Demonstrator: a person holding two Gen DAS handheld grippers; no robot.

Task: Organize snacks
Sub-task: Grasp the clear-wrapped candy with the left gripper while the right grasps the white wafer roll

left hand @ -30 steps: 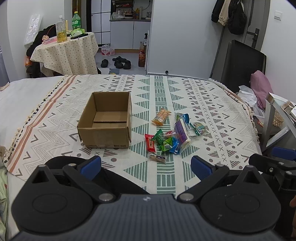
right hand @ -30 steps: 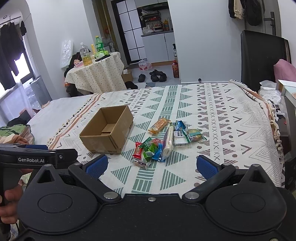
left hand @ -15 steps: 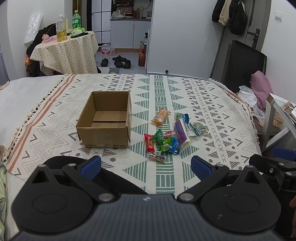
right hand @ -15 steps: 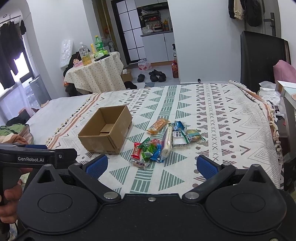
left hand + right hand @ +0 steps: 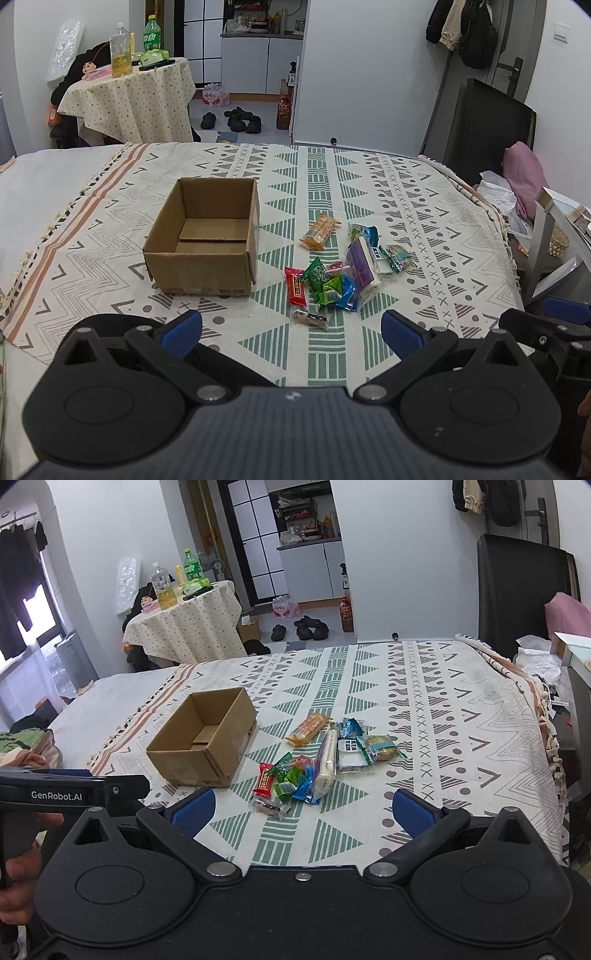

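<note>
An open, empty cardboard box (image 5: 207,236) (image 5: 205,734) sits on a patterned bedspread (image 5: 424,221) (image 5: 443,716). To its right lies a pile of several wrapped snacks: an orange packet (image 5: 320,232) (image 5: 308,728), a red packet (image 5: 295,286) (image 5: 265,778), green packets (image 5: 321,280) (image 5: 286,777), a long purple-and-white packet (image 5: 362,266) (image 5: 327,762). My left gripper (image 5: 291,334) is open and empty, short of the pile. My right gripper (image 5: 303,812) is open and empty, also short of the pile. Each gripper shows at the edge of the other's view.
A round table (image 5: 129,96) (image 5: 184,624) with bottles stands beyond the bed at the left. Shoes (image 5: 236,120) lie on the floor. A dark chair (image 5: 487,129) and a pink cushion (image 5: 524,177) stand at the bed's right edge.
Both grippers have drifted slightly; the box and snacks appear a little nearer and shifted in the views. Nothing was picked up or moved on the bed.
</note>
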